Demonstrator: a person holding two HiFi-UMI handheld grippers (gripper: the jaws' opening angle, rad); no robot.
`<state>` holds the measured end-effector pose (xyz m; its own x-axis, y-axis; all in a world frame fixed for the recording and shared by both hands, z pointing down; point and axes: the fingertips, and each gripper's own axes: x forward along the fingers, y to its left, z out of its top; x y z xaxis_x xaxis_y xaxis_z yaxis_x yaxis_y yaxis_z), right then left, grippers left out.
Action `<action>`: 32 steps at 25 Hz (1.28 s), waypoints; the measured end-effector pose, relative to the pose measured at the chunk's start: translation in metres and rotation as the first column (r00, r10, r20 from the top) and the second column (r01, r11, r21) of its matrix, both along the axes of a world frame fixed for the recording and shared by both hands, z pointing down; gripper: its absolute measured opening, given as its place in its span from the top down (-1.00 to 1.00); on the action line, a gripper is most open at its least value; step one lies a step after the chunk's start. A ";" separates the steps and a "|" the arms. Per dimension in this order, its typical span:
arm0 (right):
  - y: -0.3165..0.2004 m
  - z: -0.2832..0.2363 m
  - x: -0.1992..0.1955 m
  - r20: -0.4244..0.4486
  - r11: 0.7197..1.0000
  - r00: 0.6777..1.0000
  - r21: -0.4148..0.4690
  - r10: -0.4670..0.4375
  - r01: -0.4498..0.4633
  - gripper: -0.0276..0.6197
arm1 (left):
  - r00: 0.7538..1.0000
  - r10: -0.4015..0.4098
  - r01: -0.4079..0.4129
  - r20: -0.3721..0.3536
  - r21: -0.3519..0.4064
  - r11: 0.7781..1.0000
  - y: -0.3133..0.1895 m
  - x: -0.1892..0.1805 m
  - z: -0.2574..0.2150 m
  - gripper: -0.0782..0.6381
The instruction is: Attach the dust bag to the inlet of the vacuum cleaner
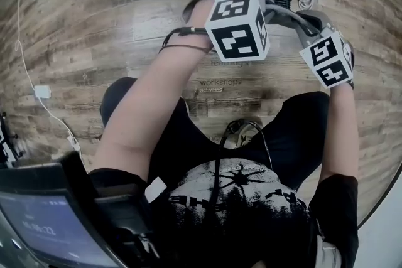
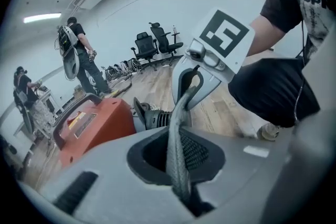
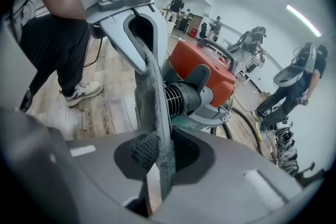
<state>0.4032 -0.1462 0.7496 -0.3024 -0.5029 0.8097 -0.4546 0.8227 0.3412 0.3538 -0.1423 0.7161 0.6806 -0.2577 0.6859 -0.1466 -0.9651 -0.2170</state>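
Dust bag (image 2: 176, 128): seemingly soft, light cloth; left gripper (image 2: 181, 168) and right gripper (image 3: 160, 165) both pinch its edge, likely the best hold.

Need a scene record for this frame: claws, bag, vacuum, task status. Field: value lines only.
left claw: shut on dust bag
right claw: shut on dust bag
dust bag: grey cloth edge stretched between both claws
vacuum cleaner: orange, on wood floor
inlet: black, ribbed, just behind the bag in the right gripper view
status: bag not on inlet yet
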 end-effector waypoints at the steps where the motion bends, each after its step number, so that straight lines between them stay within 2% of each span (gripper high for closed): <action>1: -0.002 -0.003 -0.001 -0.012 1.000 1.000 0.017 -0.011 0.012 0.77 | 1.000 -0.003 0.003 0.007 -0.006 1.000 -0.002 -0.003 0.004 0.73; 4: -0.005 -0.017 -0.009 -0.044 0.997 0.998 0.053 -0.049 0.051 0.77 | 0.998 -0.016 0.017 0.057 -0.028 0.999 -0.004 -0.012 0.023 0.74; 8: -0.008 -0.030 -0.023 -0.132 0.988 0.985 0.096 -0.111 0.124 0.76 | 0.993 -0.040 0.045 0.114 -0.034 0.998 -0.007 -0.014 0.046 0.74; 11: -0.008 -0.032 -0.026 -0.157 0.983 0.978 0.097 -0.138 0.154 0.76 | 0.993 -0.054 0.060 0.103 -0.055 0.997 -0.010 -0.015 0.048 0.74; 16: -0.010 -0.021 -0.012 -0.048 0.995 0.995 0.053 -0.085 0.087 0.77 | 0.997 -0.076 0.076 0.004 -0.059 0.995 -0.012 -0.013 0.021 0.74; 19: -0.006 -0.005 -0.002 -0.020 0.998 0.998 0.025 -0.051 0.052 0.78 | 0.998 -0.058 0.057 -0.036 -0.022 0.998 -0.006 -0.003 0.004 0.74; 22: -0.004 0.002 0.001 -0.013 0.999 0.999 0.009 -0.042 0.042 0.80 | 0.999 -0.036 0.036 -0.032 0.015 0.999 -0.004 0.003 0.001 0.74; 26: -0.007 -0.008 -0.004 -0.059 0.997 0.996 0.025 -0.072 0.074 0.79 | 1.000 -0.022 0.022 0.008 -0.019 1.000 -0.002 -0.003 0.015 0.74; 32: -0.009 -0.026 -0.023 -0.153 0.985 0.975 0.040 -0.160 0.168 0.79 | 0.996 -0.086 0.089 0.037 -0.068 0.994 -0.013 -0.016 0.035 0.74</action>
